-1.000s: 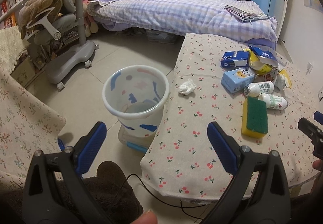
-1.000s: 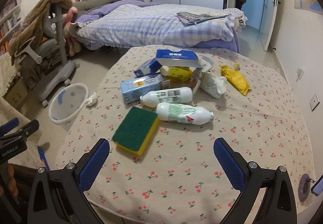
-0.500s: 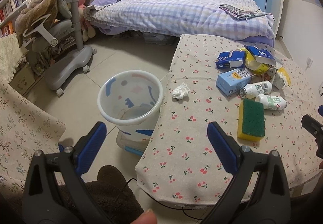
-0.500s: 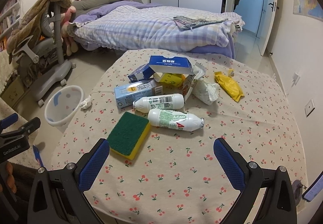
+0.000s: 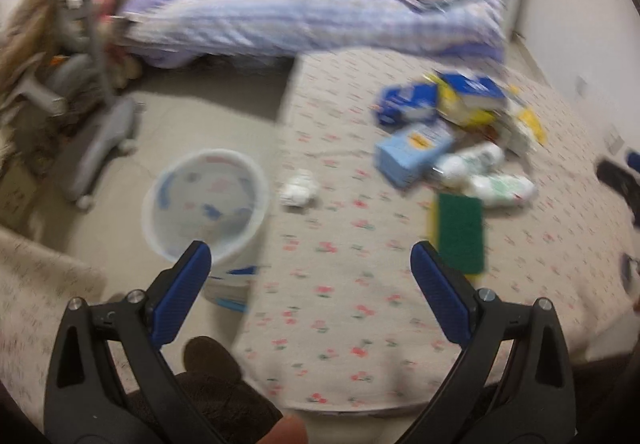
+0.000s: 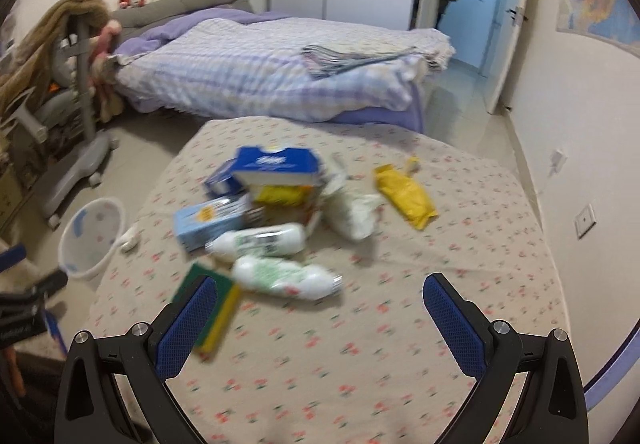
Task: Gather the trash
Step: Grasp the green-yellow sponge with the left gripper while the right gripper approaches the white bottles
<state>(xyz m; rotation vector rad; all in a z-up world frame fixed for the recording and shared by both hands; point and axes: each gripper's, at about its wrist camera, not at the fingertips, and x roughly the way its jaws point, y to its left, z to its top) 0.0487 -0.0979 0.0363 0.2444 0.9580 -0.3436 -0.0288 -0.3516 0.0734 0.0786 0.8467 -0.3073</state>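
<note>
Stock on my two views, both blurred. Left gripper [image 5: 306,264]: fingers spread wide, nothing between them, hanging above the near edge of the worktop [image 5: 340,324] and the floor beside it. Right gripper [image 6: 320,296]: fingers likewise spread, empty, poised over the near part of the cherry-print cloth. Waste bin [image 5: 206,212]: white with blue marks, standing on the floor just beside the worktop's left edge; as far as I can see through the blur, nothing lies in it. Items on the worktop, none collected yet: one crumpled white tissue [image 5: 299,187] alone near the left edge, closest to the bin; one green-and-yellow sponge [image 6: 208,314], partly behind my right gripper's left finger; two white bottles [image 6: 286,278] lying on their sides, touching or nearly so; one pale blue carton [image 6: 210,220]; one dark blue box [image 6: 276,166] propped on top of the heap; yellow packaging under it; one white crumpled bag [image 6: 352,214]; one yellow packet [image 6: 404,198] a little apart to the right. My judgement: the job stands at its very start, everything left to do. The tissue looks the easiest first pick for my left side, the bottles for my right.
</note>
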